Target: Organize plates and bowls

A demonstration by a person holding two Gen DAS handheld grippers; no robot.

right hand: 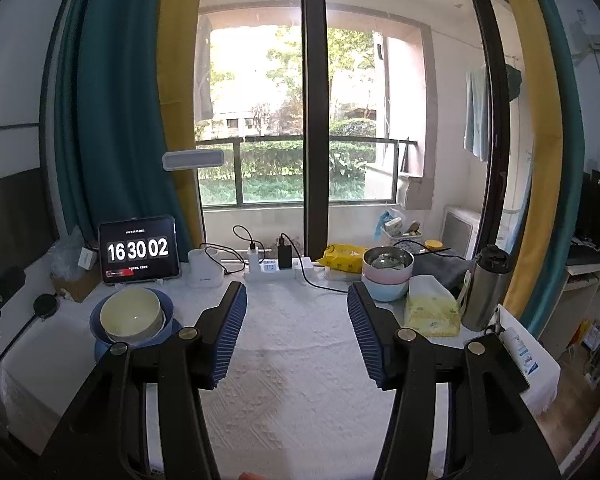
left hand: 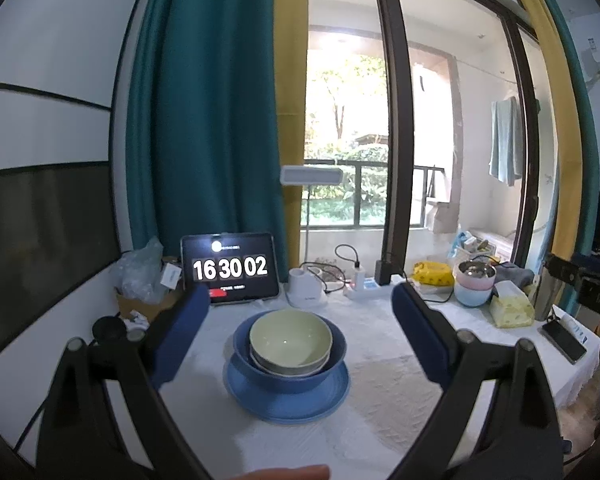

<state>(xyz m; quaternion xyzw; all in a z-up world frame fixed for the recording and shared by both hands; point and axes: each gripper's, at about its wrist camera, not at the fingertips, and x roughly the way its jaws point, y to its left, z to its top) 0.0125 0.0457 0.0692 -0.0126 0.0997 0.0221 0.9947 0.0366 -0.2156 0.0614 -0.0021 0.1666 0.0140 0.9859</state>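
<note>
Both the left gripper (left hand: pixel 300 304) and the right gripper (right hand: pixel 296 316) stand spread and empty above the table (left hand: pixel 380 380). The pale bowl (left hand: pixel 290 338) sits tilted in the blue bowl (left hand: pixel 288 376) on the blue plate (left hand: pixel 286 404); a careless approach could dislodge the nested stack

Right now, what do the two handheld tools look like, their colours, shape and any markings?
Both look alike. The left tool has two black angular linkage arms with round silver pivot pins, ending in dark blue fingers. The right tool has the same black frame, and its blue pads are finely ribbed. No cables, sleeves or markings show.
</note>
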